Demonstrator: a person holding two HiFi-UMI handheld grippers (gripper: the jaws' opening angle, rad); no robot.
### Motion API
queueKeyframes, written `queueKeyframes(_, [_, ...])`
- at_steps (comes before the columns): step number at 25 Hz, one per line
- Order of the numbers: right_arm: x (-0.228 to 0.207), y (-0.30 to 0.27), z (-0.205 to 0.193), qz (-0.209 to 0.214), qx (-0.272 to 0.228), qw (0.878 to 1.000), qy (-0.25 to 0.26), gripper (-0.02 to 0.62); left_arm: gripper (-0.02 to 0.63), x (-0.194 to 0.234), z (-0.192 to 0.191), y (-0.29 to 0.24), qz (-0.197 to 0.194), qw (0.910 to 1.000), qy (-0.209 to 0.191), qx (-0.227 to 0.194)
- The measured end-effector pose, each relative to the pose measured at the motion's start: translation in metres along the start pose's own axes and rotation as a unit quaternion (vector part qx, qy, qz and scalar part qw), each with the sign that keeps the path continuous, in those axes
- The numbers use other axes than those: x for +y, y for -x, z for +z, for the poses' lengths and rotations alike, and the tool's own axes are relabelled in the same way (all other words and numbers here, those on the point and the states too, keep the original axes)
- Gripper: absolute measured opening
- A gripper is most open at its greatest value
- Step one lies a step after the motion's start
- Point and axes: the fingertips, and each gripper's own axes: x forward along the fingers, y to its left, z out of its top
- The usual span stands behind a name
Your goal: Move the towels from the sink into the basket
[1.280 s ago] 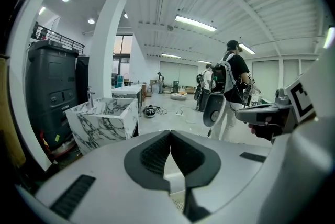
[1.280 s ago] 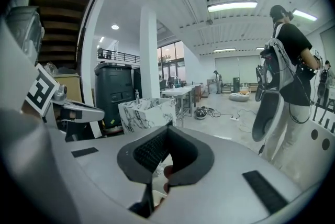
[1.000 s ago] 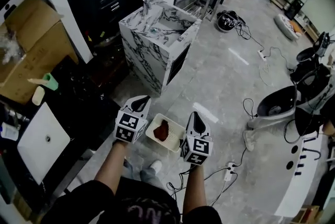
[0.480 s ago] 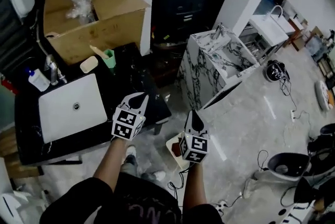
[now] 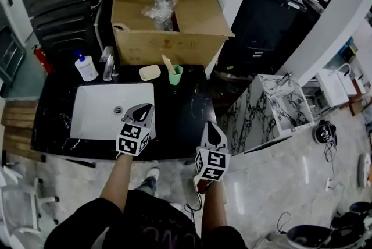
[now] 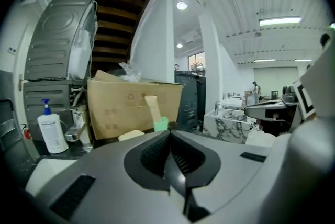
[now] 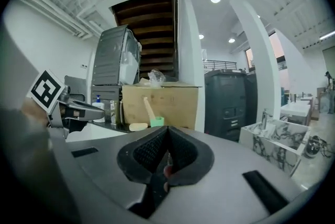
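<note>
A white sink [image 5: 96,117] is set in a black counter [image 5: 180,120], and I see no towel in its basin. My left gripper [image 5: 143,108] hangs over the sink's right front corner with its jaws shut and nothing in them; it also shows in its own view [image 6: 168,136]. My right gripper [image 5: 213,127] is at the counter's front edge, right of the sink, shut and holding nothing [image 7: 166,136]. On the floor under it, the basket [image 5: 195,182] is almost hidden; a bit of red towel [image 5: 201,187] shows.
A big cardboard box [image 5: 168,15] stands behind the counter. By the sink's back edge are a soap bottle [image 5: 86,67], a tap [image 5: 108,64], a soap bar [image 5: 150,72] and a green cup [image 5: 175,74]. A marble sink unit [image 5: 273,108] stands to the right.
The head view has swung left, from the marble unit and floor to the black counter. Both grippers, still shut, have moved from above the basket to the counter's front edge by the sink.
</note>
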Motion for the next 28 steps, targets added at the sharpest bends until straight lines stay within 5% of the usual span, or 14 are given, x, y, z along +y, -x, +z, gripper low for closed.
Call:
queueKeyframes(6, [0.060, -0.040, 0.024, 0.075, -0.011, 0.997, 0.022, 0.014, 0.017, 0.071, -0.005, 0.043, 0.088, 0.9953, 0.037, -0.013])
queueKeyframes(28, [0.064, -0.050, 0.043, 0.079, -0.022, 0.996, 0.029, 0.014, 0.017, 0.078, 0.024, 0.040, 0.091, 0.9948, 0.024, -0.039])
